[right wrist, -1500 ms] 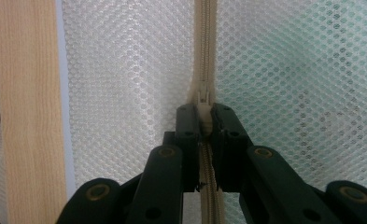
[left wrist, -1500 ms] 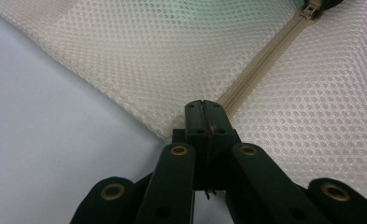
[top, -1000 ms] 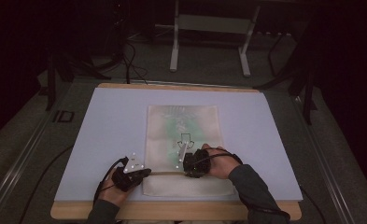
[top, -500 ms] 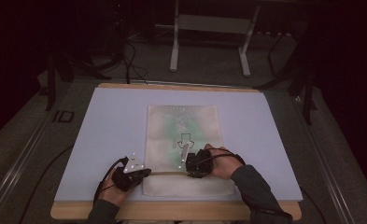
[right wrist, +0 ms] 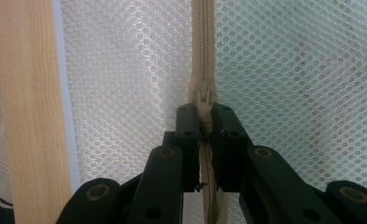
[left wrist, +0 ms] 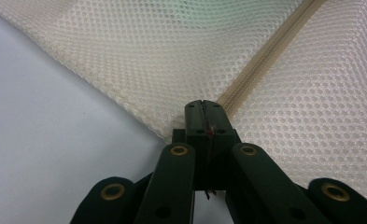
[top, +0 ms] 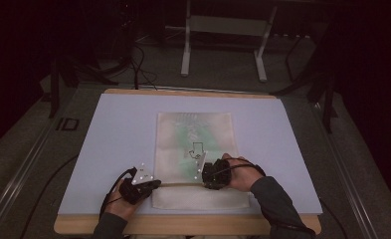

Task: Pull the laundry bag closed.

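Note:
A cream mesh bag (top: 195, 134) with something green and white inside lies flat on the pale blue mat (top: 113, 134). A zipper (top: 183, 182) runs across its near part. My left gripper (top: 155, 183) is shut on the bag's left edge, where the zipper (left wrist: 265, 60) ends; its jaws (left wrist: 203, 105) meet on the mesh hem. My right gripper (top: 205, 177) sits further right on the same zipper line. In the right gripper view its jaws (right wrist: 203, 119) are shut on the zipper pull (right wrist: 203, 100), with the zipper tape (right wrist: 202, 46) running straight ahead.
The mat covers a wooden table whose near edge (top: 183, 224) lies just below both hands; that edge (right wrist: 27, 93) also runs along the left of the right gripper view. A metal stand (top: 223, 30) and cables sit on the dark floor beyond the table.
The right gripper has shifted very slightly to the right along the zipper. The left gripper has held still on the bag's edge.

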`<action>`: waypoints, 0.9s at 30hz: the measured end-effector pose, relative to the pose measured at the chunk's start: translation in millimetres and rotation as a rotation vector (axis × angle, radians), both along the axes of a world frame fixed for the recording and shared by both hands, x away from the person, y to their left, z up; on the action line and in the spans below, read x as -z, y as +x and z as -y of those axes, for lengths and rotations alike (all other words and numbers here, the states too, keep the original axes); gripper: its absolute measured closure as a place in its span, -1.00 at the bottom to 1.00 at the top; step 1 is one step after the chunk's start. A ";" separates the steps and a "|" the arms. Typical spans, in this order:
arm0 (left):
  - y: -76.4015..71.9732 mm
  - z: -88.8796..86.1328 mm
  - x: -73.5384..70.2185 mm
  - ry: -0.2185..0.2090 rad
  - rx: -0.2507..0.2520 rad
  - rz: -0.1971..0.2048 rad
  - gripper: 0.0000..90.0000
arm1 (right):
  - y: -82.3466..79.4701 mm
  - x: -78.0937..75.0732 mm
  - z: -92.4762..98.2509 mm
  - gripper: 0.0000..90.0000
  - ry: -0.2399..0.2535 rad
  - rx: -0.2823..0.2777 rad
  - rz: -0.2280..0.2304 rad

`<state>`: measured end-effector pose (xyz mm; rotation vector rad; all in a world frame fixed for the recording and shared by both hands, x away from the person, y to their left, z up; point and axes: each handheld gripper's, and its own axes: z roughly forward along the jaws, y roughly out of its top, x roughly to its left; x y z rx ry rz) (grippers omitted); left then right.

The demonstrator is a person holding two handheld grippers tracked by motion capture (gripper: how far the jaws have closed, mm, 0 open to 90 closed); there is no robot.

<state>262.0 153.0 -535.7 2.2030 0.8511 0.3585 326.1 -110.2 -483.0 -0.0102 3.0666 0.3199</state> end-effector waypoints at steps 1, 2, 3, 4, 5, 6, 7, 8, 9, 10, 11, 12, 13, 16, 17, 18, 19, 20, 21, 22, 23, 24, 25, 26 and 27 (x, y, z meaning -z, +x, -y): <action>0.0 -0.1 0.1 -0.001 0.000 0.000 0.99 | -0.4 -0.3 0.6 0.83 -0.010 0.001 0.003; 0.0 -0.1 0.1 -0.001 0.000 0.001 0.99 | -0.5 -0.6 1.3 0.83 -0.009 0.001 0.003; 0.0 0.0 0.1 -0.001 0.000 0.001 0.99 | -0.4 -0.8 2.4 0.83 -0.010 0.001 0.009; 0.0 0.0 0.1 -0.001 0.000 0.001 0.99 | -0.4 -0.8 2.4 0.83 -0.010 0.001 0.009; 0.0 0.0 0.1 -0.001 0.000 0.001 0.99 | -0.5 -1.0 3.3 0.83 -0.007 0.004 0.008; -0.1 0.0 0.1 0.000 0.000 0.001 0.99 | 0.0 -1.5 6.1 0.83 -0.001 0.009 0.005; -0.1 0.0 0.0 0.000 0.000 0.000 0.99 | 0.0 -1.6 7.0 0.83 -0.002 0.010 0.005; 0.0 -0.1 0.1 -0.001 0.000 0.001 0.99 | 0.3 -1.8 7.8 0.83 -0.002 0.011 0.005; 0.1 -0.1 0.1 0.000 0.001 0.000 0.99 | 0.4 -1.8 8.8 0.83 -0.005 0.012 0.005; 0.1 -0.1 0.1 0.000 0.001 0.000 0.99 | 0.4 -1.8 8.8 0.83 -0.005 0.012 0.005; 0.0 0.0 0.1 -0.001 0.000 0.000 0.99 | 0.2 -1.9 9.4 0.83 -0.008 0.016 0.004; 0.0 -0.1 0.1 -0.002 0.000 0.000 0.99 | 0.0 -3.0 10.7 0.83 -0.001 0.016 0.003; 0.1 -0.2 0.2 -0.002 0.000 0.000 0.99 | -0.1 -3.1 10.8 0.83 -0.001 0.012 0.002; 0.1 -0.3 0.2 -0.003 0.001 0.000 0.99 | -0.1 -3.1 11.1 0.83 -0.007 0.008 0.003; 0.1 -0.3 0.2 -0.003 0.001 0.000 0.99 | -0.1 -3.1 11.1 0.83 -0.007 0.008 0.003; 0.1 -0.2 0.2 -0.003 0.000 0.000 0.99 | -0.1 -3.3 10.7 0.83 -0.011 0.006 0.004; 0.1 -0.2 0.2 -0.003 0.000 0.000 0.99 | -0.1 -3.3 10.7 0.83 -0.011 0.006 0.004; 0.1 -0.2 0.2 -0.002 0.001 0.000 0.99 | 0.0 -3.7 10.4 0.83 -0.013 0.006 0.002; 0.1 -0.2 0.2 -0.002 0.001 0.000 0.99 | 0.0 -3.7 10.4 0.83 -0.013 0.006 0.002; 0.1 -0.2 0.2 -0.002 0.001 0.000 0.99 | 0.3 -4.7 10.9 0.83 -0.010 0.007 -0.002; 0.1 -0.2 0.2 -0.002 0.001 0.000 0.99 | 0.3 -4.7 10.9 0.83 -0.010 0.007 -0.002; 0.1 -0.2 0.2 -0.002 0.001 0.000 0.99 | 0.3 -6.0 11.4 0.83 -0.006 0.007 -0.001; 0.1 -0.2 0.2 -0.003 0.001 0.000 0.99 | 0.3 -6.0 11.4 0.83 -0.006 0.007 -0.001; 0.1 -0.2 0.2 -0.002 0.001 0.000 0.99 | 0.4 -6.4 11.2 0.83 -0.014 0.003 0.002; 0.1 -0.2 0.2 -0.002 0.001 0.000 0.99 | 0.4 -6.4 11.2 0.83 -0.014 0.003 0.002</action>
